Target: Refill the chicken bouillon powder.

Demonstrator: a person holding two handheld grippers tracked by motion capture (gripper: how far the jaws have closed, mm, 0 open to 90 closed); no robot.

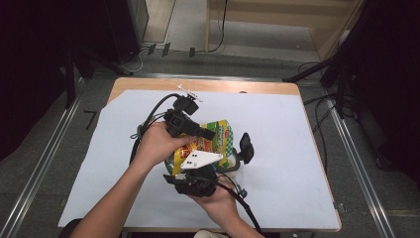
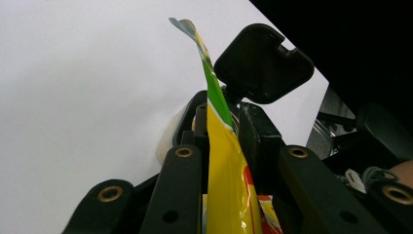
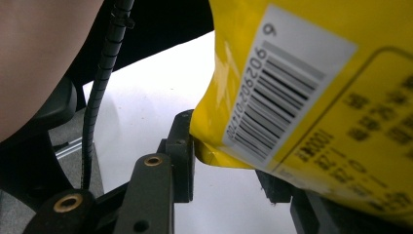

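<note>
- left gripper (image 2: 221, 146) clenched on the top edge of the yellow snack bag (image 2: 226, 180); the film stands pinched flat between the two black jaws, green strip and a curled corner rising above them; risk: only a thin seam is in the bite, so a hard pull probably strips it out or tears the corner off
- right gripper (image 3: 229, 170) looks clamped on the bag's lower edge near the barcode (image 3: 280, 92); one jaw touches the film, the other sits hidden under the bag, so the bite's depth is hard to judge; risk: if the hold is shallow, the bag likely slides free on that side
- snack bag (image 1: 208, 141) hangs between both grippers just above the white sheet (image 1: 297, 148), mid table, the left hand (image 1: 156, 144) over it and the right hand (image 1: 218, 201) under it; risk: opposing pulls could burst the pack and scatter contents over the sheet
- the grippers sit very close, right gripper (image 1: 198, 181) just below left gripper (image 1: 185, 124); risk: jaws or cables (image 1: 151, 116) may snag each other on any twist
- a black rounded piece (image 2: 263, 63) stands right behind the bag; cannot tell what it belongs to; risk: the bag's top may catch on it
- table (image 1: 198, 84) edge is well apart from the bag; a drop most likely lands on the sheet, not the floor
</note>
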